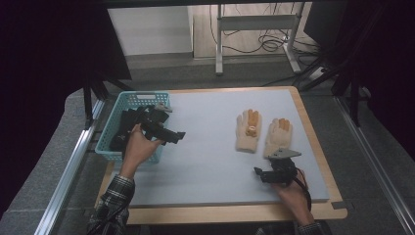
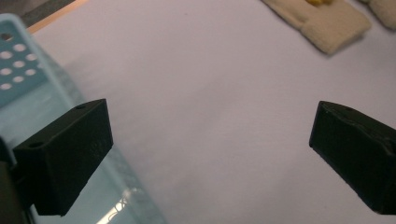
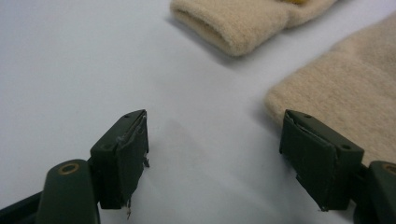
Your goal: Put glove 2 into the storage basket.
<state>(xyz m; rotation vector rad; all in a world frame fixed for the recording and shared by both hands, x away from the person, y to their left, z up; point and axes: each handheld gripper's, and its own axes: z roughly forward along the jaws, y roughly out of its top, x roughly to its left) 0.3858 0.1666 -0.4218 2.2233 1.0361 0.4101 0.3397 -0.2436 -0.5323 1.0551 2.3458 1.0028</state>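
- Resting low over the grey mat (image 1: 210,156), the right gripper (image 1: 263,172) has its jaws spread wide with nothing between them.
- Just ahead of its right jaw lies the cuff of the right-hand cream glove (image 3: 345,93); the mat between the jaws is bare.
- Farther ahead and to the left of that gripper lies the second cream glove (image 1: 248,130), flat, palm side up with yellow patches.
- The left gripper (image 1: 171,136) hangs at the near edge of the blue basket (image 1: 128,100), jaws wide apart and empty.
- The basket wall (image 2: 18,65) sits beside its left jaw; both gloves lie well ahead of it.
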